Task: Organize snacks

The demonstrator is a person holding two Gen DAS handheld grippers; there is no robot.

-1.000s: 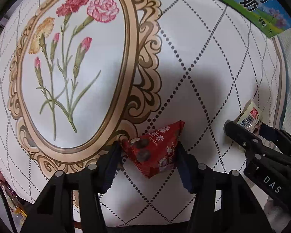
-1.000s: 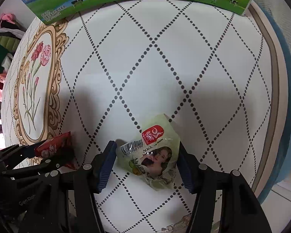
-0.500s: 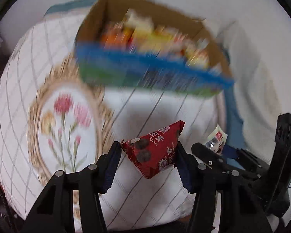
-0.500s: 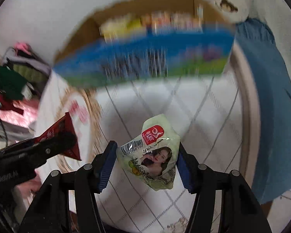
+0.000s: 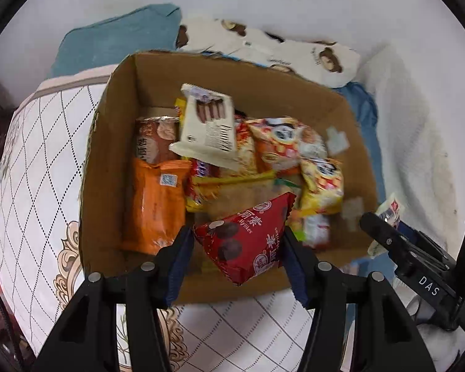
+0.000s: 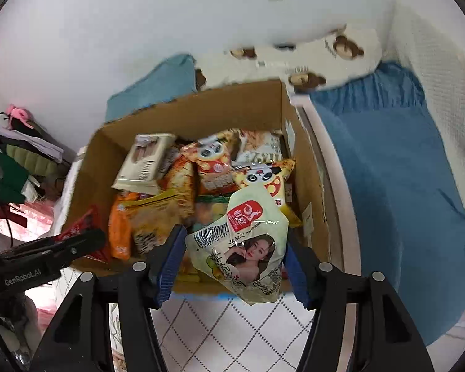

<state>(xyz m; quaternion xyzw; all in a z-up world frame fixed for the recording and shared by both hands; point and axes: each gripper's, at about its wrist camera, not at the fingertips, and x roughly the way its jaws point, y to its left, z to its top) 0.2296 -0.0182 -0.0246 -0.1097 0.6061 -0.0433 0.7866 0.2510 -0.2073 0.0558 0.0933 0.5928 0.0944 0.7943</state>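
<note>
Over an open cardboard box [image 5: 108, 155] holding several snack packs, my left gripper [image 5: 237, 241] grips a red triangular snack packet [image 5: 248, 238]. Its jaws are opening, and the pads still touch the packet's two sides. My right gripper [image 6: 234, 241] carries a pale green snack pouch [image 6: 245, 248] with a red logo above the box's [image 6: 201, 108] near right corner. Its jaws are opening too, with the pouch still between the pads. Each gripper shows in the other's view: the right gripper [image 5: 387, 241] at the right edge, the left gripper [image 6: 77, 245] at the left.
The box stands on a white diamond-quilted bed cover [image 5: 232, 334]. Behind it lie a teal pillow [image 5: 114, 40] and a white bear-print pillow [image 5: 294, 52]. A blue blanket [image 6: 403, 186] lies to the right. Clothes [image 6: 18, 161] are piled at the far left.
Both grippers have risen and swung from the flat bed cover to above the open box, carrying their packets. The view now looks down into the box.
</note>
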